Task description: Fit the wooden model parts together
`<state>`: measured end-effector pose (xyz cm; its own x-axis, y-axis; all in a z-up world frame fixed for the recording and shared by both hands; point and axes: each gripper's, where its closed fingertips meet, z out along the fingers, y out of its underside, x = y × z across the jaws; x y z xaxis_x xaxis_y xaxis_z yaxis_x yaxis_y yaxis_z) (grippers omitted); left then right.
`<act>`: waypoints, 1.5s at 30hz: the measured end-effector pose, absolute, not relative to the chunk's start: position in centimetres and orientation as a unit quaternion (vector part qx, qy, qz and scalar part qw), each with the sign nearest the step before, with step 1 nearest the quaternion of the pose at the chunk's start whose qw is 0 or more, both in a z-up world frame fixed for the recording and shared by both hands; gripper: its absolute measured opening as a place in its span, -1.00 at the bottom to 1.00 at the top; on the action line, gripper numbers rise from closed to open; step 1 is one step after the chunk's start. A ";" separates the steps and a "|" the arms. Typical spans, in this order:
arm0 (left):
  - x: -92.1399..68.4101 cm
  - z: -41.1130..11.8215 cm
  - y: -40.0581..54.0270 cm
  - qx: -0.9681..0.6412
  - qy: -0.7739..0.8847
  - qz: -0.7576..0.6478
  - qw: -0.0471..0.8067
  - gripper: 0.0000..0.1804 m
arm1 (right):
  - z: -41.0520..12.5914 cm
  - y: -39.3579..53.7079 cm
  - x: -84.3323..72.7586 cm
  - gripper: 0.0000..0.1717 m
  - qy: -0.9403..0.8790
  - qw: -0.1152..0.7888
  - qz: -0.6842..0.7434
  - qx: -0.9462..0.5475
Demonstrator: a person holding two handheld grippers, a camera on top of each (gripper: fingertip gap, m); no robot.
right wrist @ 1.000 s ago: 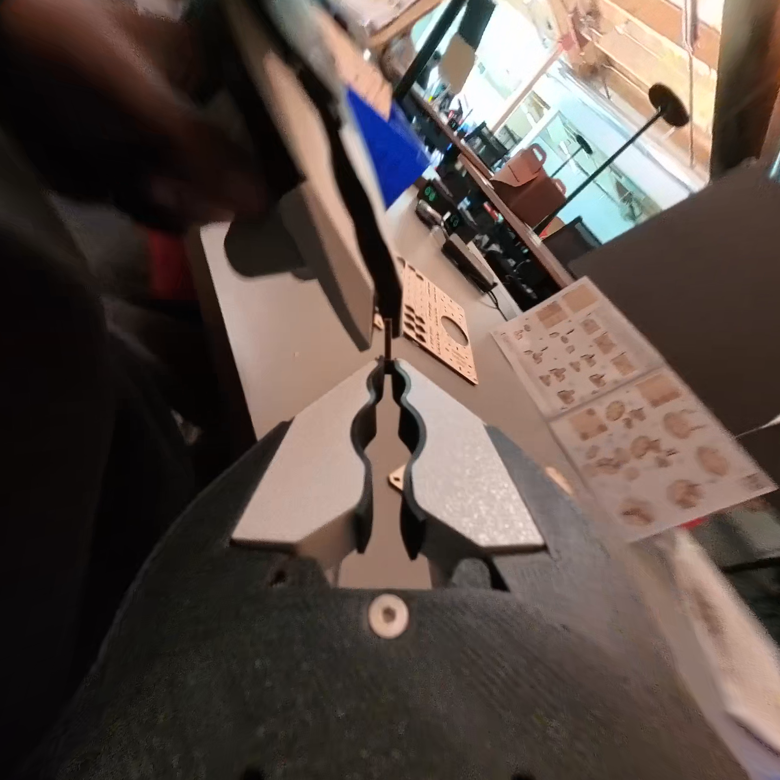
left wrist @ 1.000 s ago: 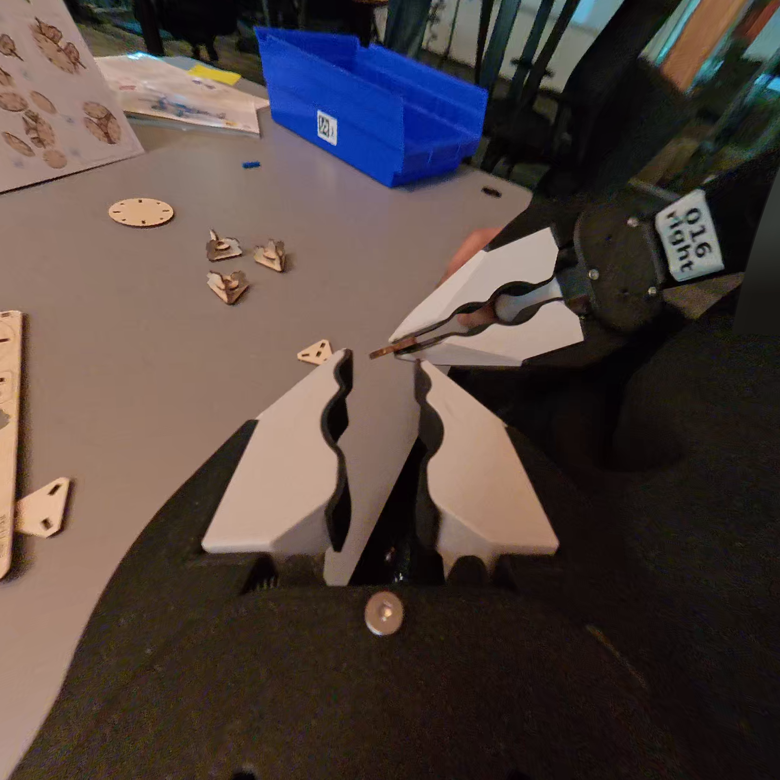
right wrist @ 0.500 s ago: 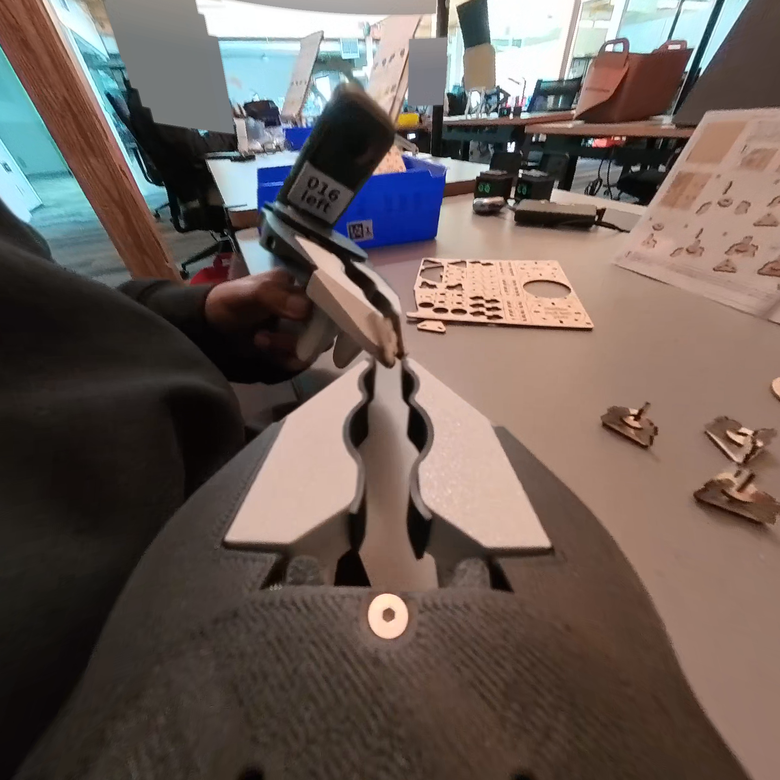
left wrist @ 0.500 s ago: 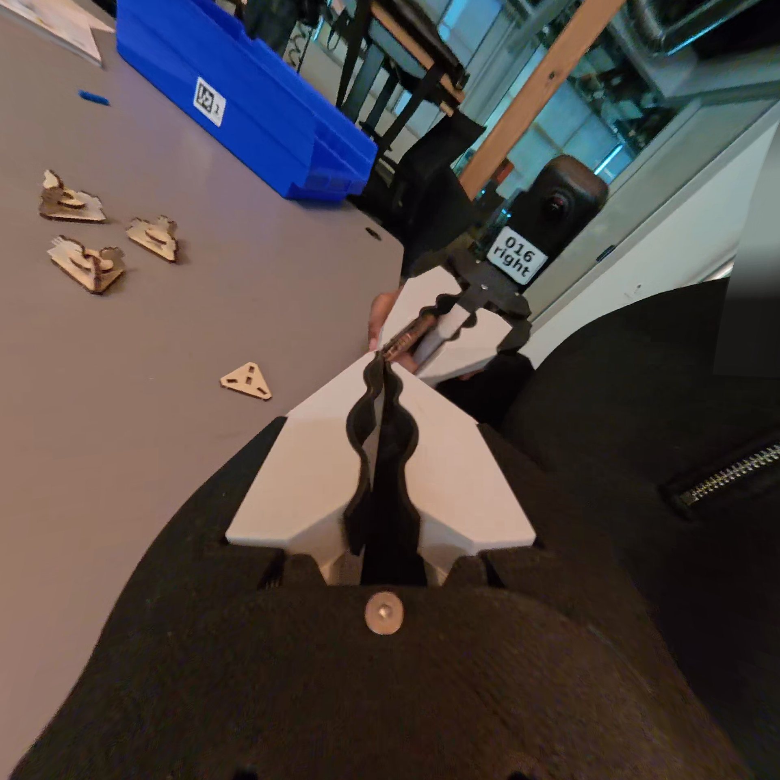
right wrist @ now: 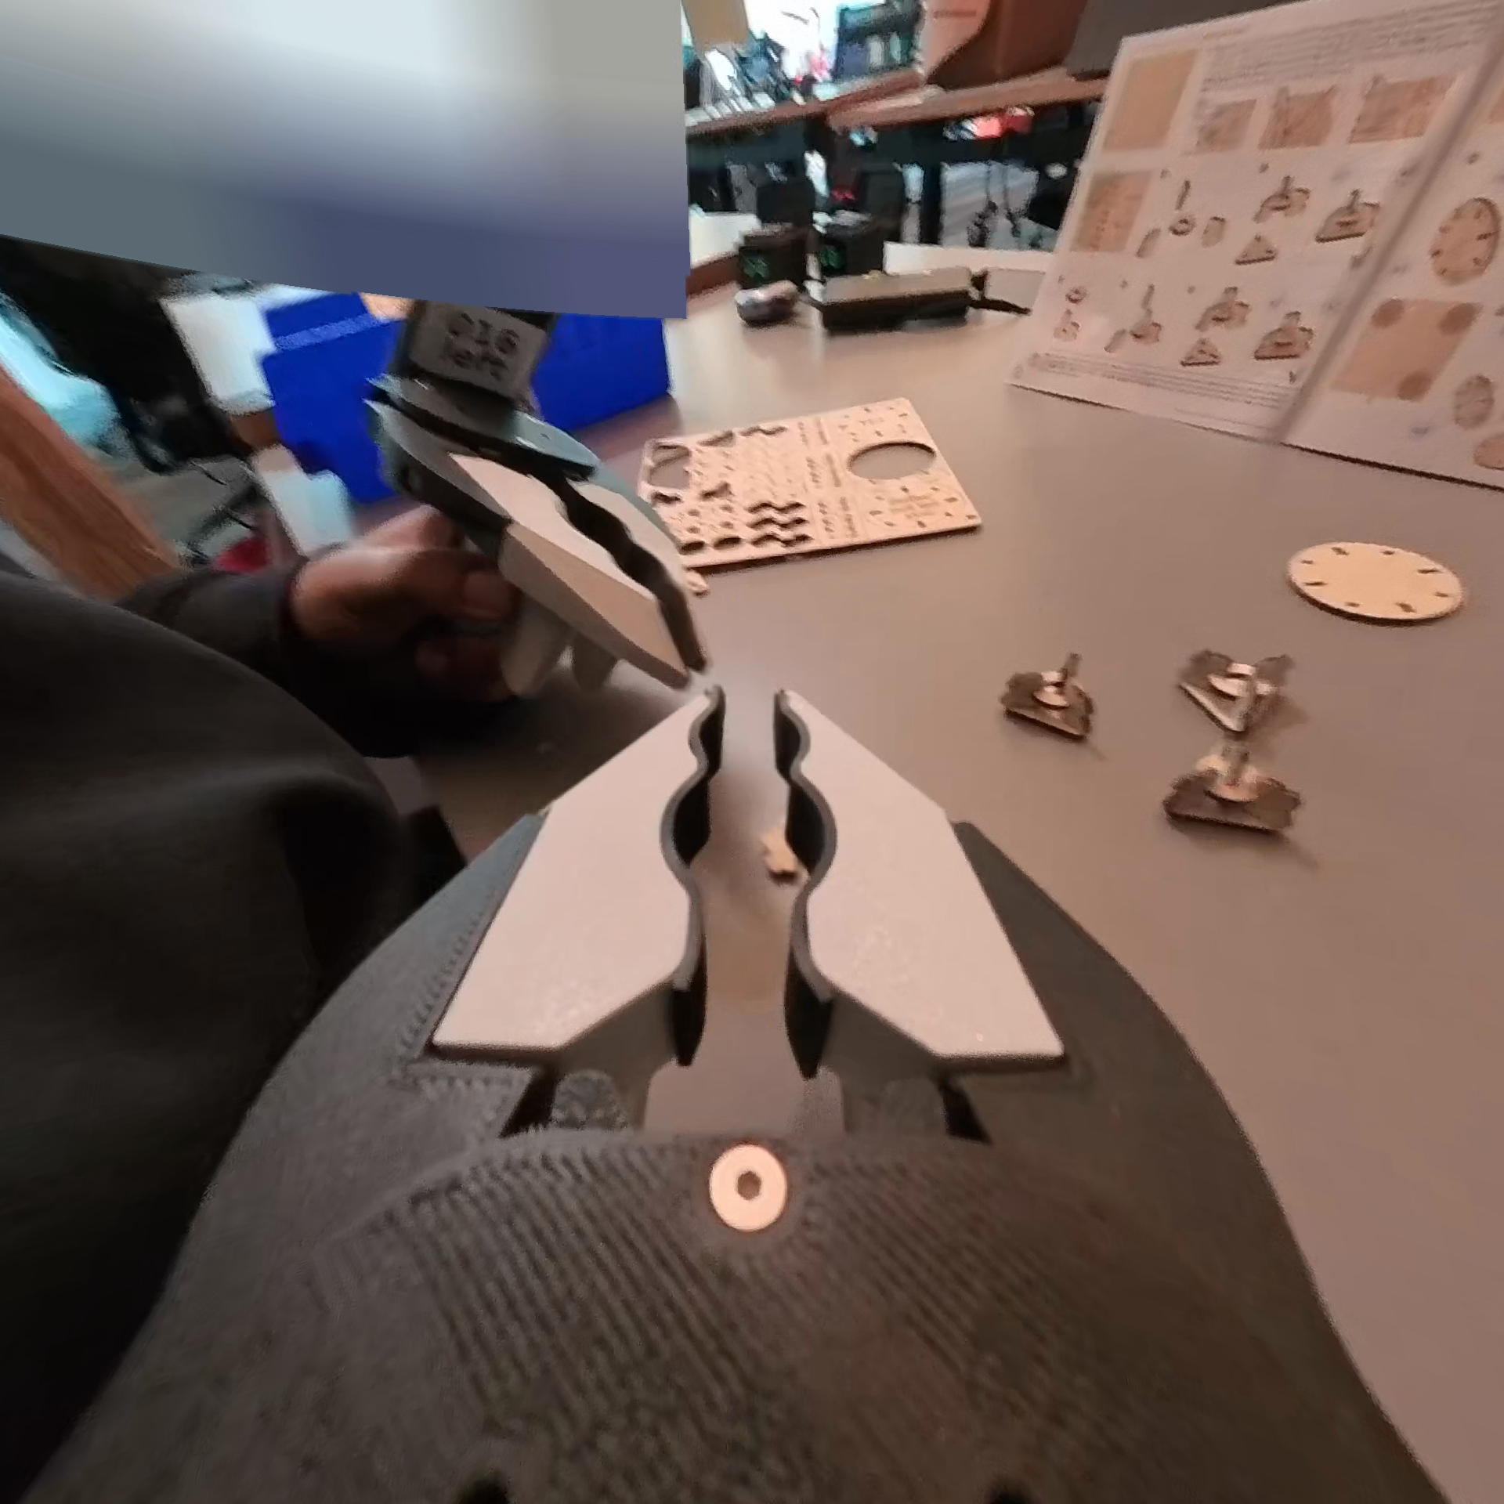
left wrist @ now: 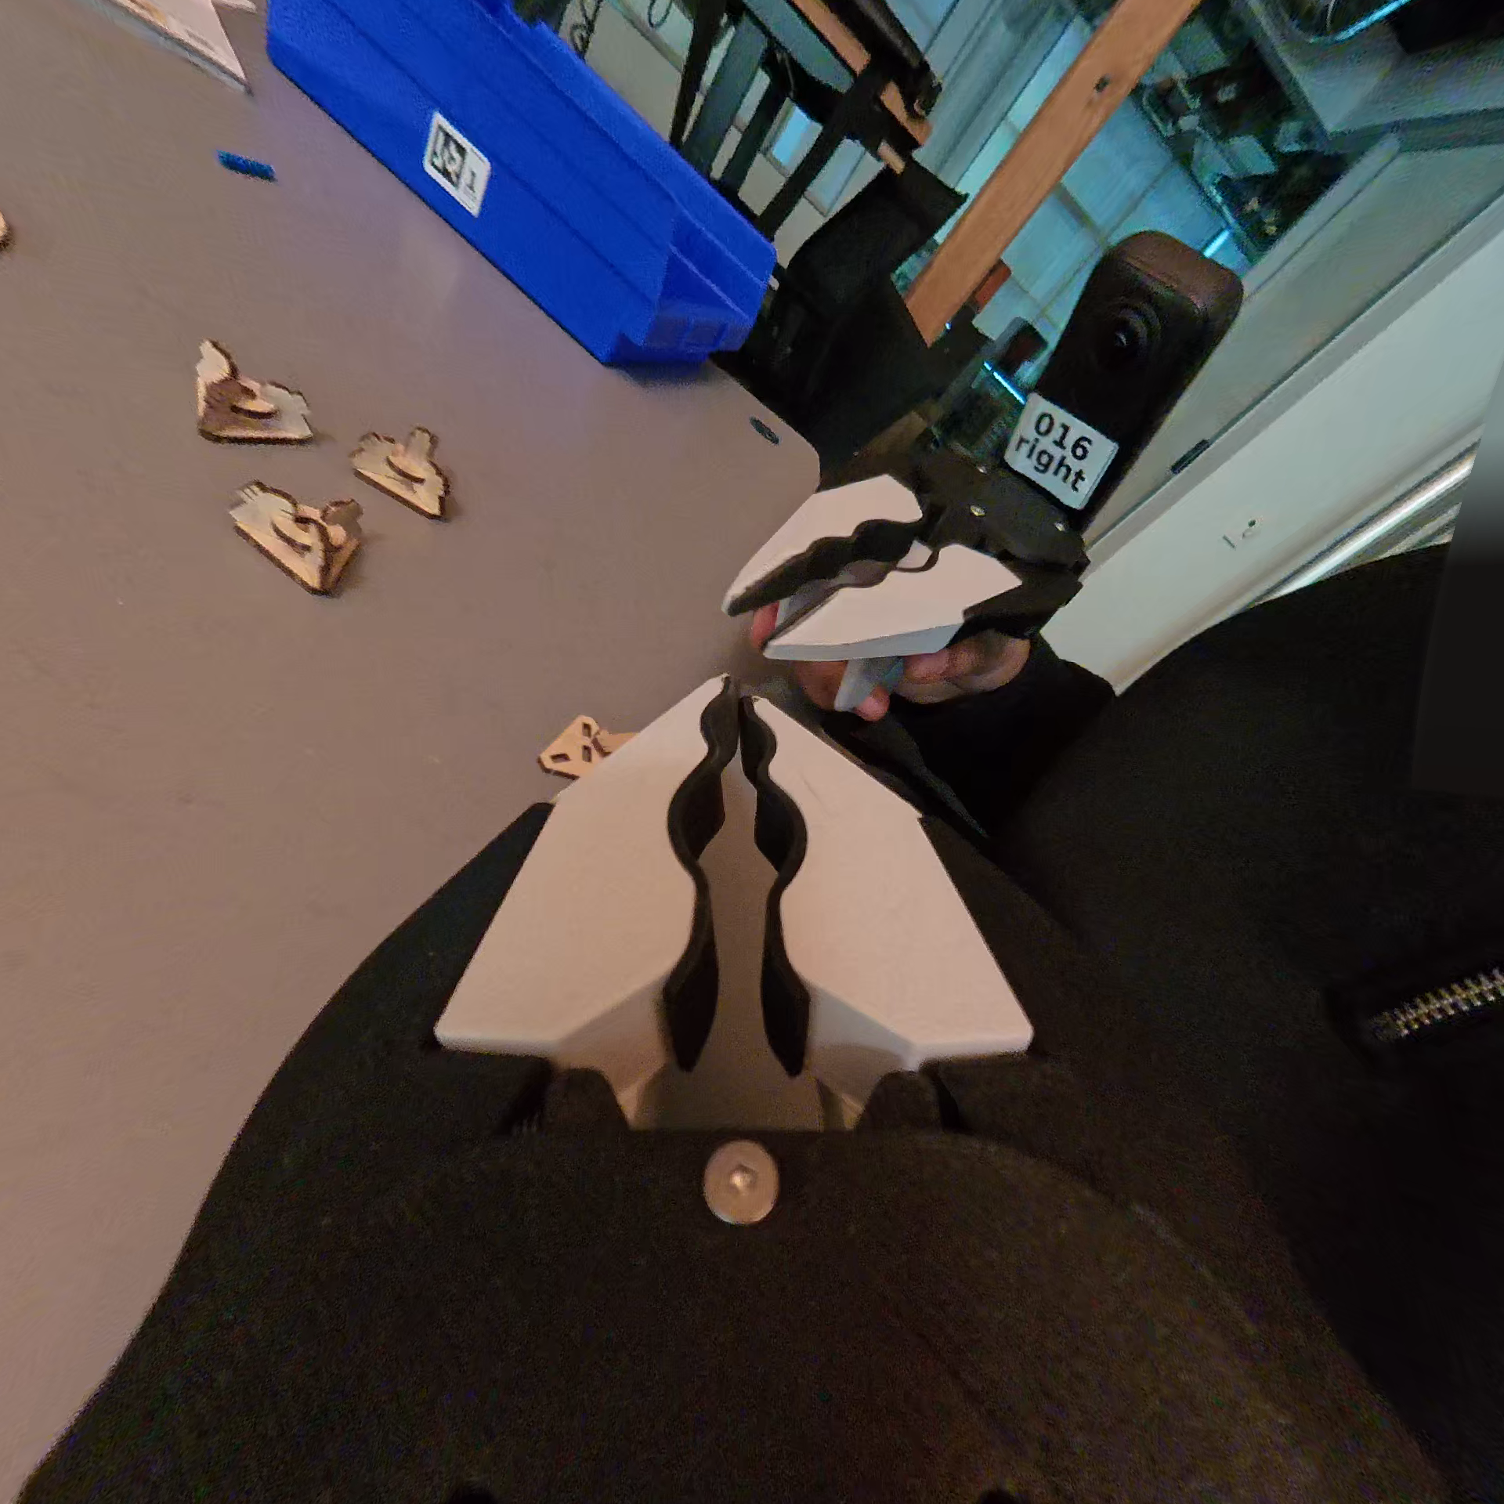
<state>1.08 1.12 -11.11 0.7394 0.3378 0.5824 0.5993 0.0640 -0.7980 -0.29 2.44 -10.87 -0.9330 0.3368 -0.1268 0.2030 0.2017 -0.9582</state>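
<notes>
My left gripper (left wrist: 736, 696) is shut, its black pads together at the tips; I cannot make out anything between them. It also shows in the right wrist view (right wrist: 688, 655), tips just up and left of my right gripper (right wrist: 747, 696). My right gripper is open with nothing between its pads. In the left wrist view it (left wrist: 749, 628) hangs just beyond my left tips, above the table edge. A small wooden triangle (left wrist: 579, 745) lies on the grey table (left wrist: 244, 732) beside my left finger; it shows below my right jaws too (right wrist: 779, 861).
Three small wooden assemblies (right wrist: 1050, 704) (right wrist: 1233, 688) (right wrist: 1229, 793) stand to the right. Beyond them lie a wooden disc (right wrist: 1375, 582), a punched-out wooden sheet (right wrist: 806, 488) and an instruction sheet (right wrist: 1302, 244). A blue bin (left wrist: 521, 179) sits at the far table edge. A person's dark sleeves are close by. The tips of both grippers are at nearly the same place. Both grippers' tips are roughly 25 cm from the wooden disc (right wrist: 1375, 582).
A second ago my right gripper pinched a thin brown wooden piece and my left was open. My left pads then closed at its end and my right opened. The grippers have since drawn slightly apart.
</notes>
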 end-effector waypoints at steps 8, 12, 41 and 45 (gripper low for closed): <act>0.2 -11.0 0.2 -0.665 -0.348 -0.119 0.650 -1.00 | -14.4 3.1 -0.6 -0.68 -0.841 0.109 0.495 -0.191; 0.1 -10.8 1.0 -0.671 -0.332 -0.122 0.651 -1.00 | -16.8 2.7 -0.7 -0.50 -0.864 0.105 0.445 -0.212; 1.0 -7.7 -0.7 -0.504 -0.331 -0.319 0.731 -0.99 | -6.8 -0.4 2.0 -0.43 -0.731 0.386 0.556 0.084; 1.1 -7.4 -1.0 -0.492 -0.328 -0.325 0.738 -1.00 | -6.8 -0.7 2.0 -0.52 -0.711 0.437 0.530 0.152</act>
<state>1.10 -0.97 -7.39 0.5727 -0.1570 0.8046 0.8033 0.3035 -0.5125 1.96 -0.68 -6.80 -0.5714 0.2470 0.7826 -0.6793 0.3927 -0.6199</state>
